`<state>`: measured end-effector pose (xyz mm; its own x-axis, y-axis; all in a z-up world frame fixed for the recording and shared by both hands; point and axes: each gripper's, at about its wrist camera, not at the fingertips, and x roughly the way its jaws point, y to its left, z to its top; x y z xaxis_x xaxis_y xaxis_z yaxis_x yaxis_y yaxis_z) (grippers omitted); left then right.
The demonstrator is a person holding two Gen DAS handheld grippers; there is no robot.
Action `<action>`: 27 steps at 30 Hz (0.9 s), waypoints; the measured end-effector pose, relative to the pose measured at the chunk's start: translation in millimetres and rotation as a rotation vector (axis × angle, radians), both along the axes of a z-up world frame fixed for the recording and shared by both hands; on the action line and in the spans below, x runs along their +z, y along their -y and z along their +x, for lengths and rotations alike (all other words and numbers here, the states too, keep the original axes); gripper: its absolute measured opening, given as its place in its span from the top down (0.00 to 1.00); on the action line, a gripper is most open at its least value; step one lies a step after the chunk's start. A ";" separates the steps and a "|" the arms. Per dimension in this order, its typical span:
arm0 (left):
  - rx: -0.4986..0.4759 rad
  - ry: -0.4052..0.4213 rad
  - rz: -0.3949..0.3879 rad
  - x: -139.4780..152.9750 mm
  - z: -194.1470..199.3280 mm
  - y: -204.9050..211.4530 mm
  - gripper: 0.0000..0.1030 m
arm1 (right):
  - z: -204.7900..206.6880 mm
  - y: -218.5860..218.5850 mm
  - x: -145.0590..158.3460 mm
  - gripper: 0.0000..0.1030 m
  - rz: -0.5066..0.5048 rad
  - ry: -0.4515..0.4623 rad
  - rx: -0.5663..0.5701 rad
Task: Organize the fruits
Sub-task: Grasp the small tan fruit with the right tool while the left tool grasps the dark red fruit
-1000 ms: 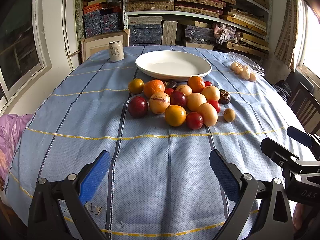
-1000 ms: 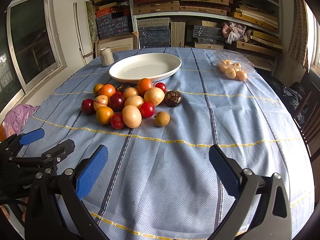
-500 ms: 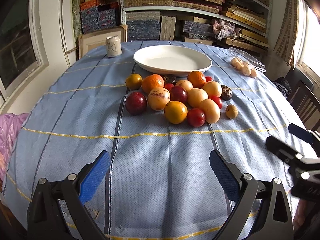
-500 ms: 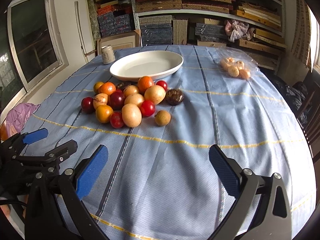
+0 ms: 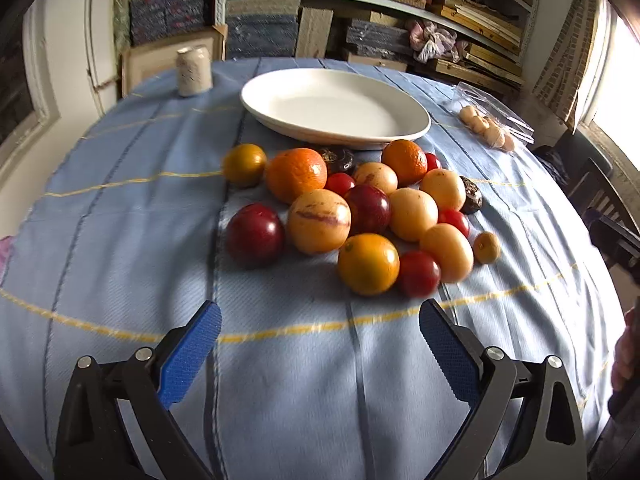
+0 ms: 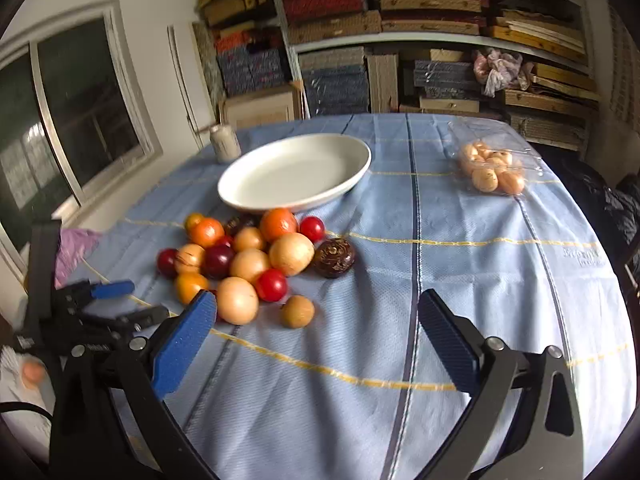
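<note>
Fruits (image 5: 352,216) heaped on blue tablecloth (image 5: 120,240), just before empty white plate (image 5: 336,106) | left gripper (image 5: 320,340) wide open, holding nothing | right gripper (image 6: 316,328) wide open, holding nothing, beside the heap

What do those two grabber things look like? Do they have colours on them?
Both look alike. The left gripper and the right gripper each have two black angular arms with silver screws, and flat fingers covered in bumpy blue pads. In the right wrist view, the left gripper's side shows small white lettering, too blurred to read, and a black cable below it.
</note>
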<state>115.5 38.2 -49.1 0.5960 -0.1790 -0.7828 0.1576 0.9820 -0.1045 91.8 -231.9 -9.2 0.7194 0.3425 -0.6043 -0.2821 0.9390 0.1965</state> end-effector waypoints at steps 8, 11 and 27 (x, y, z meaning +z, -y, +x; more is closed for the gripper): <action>-0.001 0.001 -0.004 -5.5 23.1 -18.5 0.03 | 28.9 10.3 -28.7 0.04 0.042 -0.023 -0.014; -0.033 0.014 -0.001 -3.5 36.5 -24.1 0.03 | 35.9 14.0 -40.3 0.04 0.052 -0.069 -0.015; -0.091 0.021 0.028 -17.3 53.5 -23.1 0.36 | 38.6 27.9 -43.0 0.04 0.106 -0.080 -0.038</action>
